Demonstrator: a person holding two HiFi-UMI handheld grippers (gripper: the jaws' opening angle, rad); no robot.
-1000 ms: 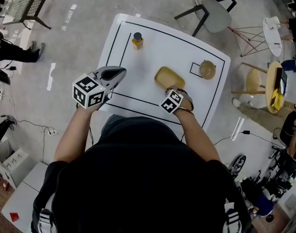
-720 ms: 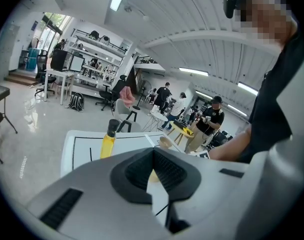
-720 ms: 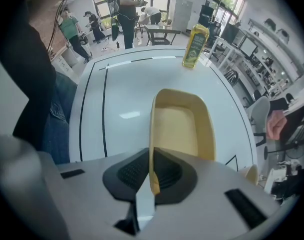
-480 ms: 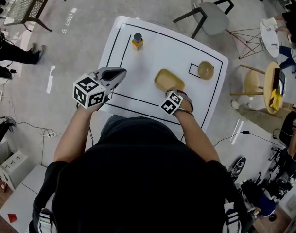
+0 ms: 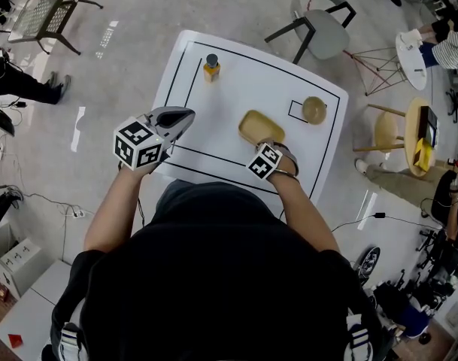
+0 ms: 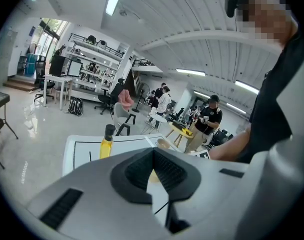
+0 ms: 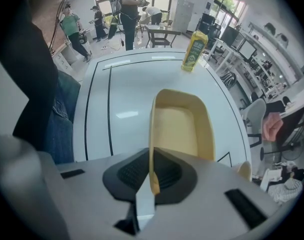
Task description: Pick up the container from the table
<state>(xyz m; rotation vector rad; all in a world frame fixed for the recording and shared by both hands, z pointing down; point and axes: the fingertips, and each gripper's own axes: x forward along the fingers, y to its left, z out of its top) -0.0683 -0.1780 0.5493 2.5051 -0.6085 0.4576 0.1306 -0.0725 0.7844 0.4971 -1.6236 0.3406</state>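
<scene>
Change since a second ago: none found in the container. It keeps its offset from the bottle, and both grippers hold as before. Only the whole view has drifted slightly.
Container, appearance: shallow oblong tray, pale yellow-tan, with rounded corners and a thin upright rim. Nothing lies inside it.
Container, place: on the white table, to the right of the bottle and nearer the person. Whether its base is clear of the surface cannot be told.
Right gripper: points straight down. Its jaws are pinched on the container's near rim, with the thin wall caught between the dark pads.
Left gripper: jaws pressed together with nothing between them. It is held over the table's near-left edge, on the person's side of the bottle and well apart from the container.
Bottle: yellow with a dark cap, upright at the table's far-left corner.
Bowl: tan and round, right of the bottle and beyond the container, at a small black-outlined square.
</scene>
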